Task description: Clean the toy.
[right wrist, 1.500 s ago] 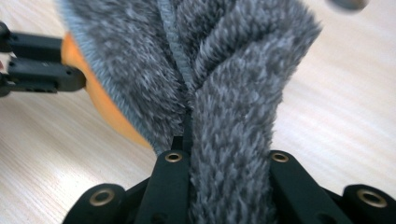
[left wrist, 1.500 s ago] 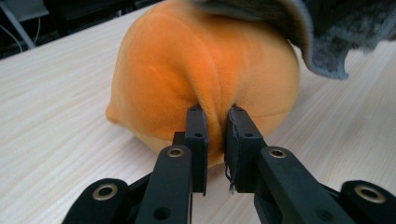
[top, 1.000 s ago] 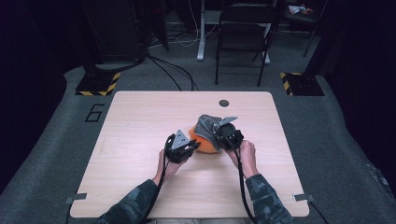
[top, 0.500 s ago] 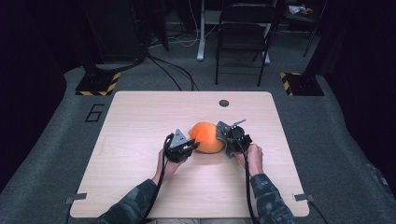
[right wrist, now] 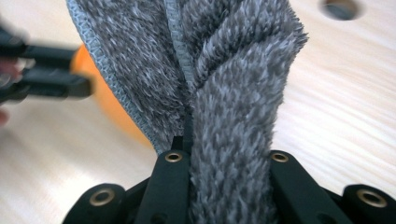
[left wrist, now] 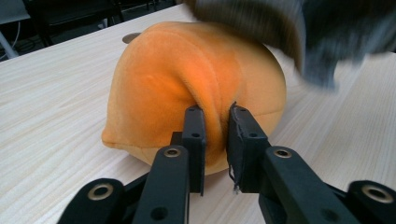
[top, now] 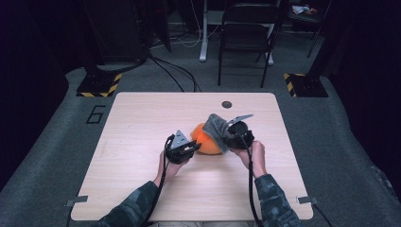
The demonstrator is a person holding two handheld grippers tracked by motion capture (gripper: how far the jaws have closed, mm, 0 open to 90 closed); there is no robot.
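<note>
Orange plush point(top: 206, 142) on table (pinched fold); fuzzy grey cloth point(top: 218, 128) draped over.

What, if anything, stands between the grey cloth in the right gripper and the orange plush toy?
Nothing visible does. The grey cloth, clamped in the right gripper, already drapes onto the orange plush toy, which the left gripper pinches.

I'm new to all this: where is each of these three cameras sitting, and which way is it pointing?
High view: fixed above the person's side, looking forward and down on the table; forearms, hands, left gripper and right gripper show.
Left gripper view: rides the left gripper, looking along its jaws, which pinch a fold of the orange plush.
Right gripper view: rides the right gripper, looking along its jaws, closed on the grey cloth; the left gripper shows blurred at the left edge.
Shared: all three show plush, cloth and tabletop.
</note>
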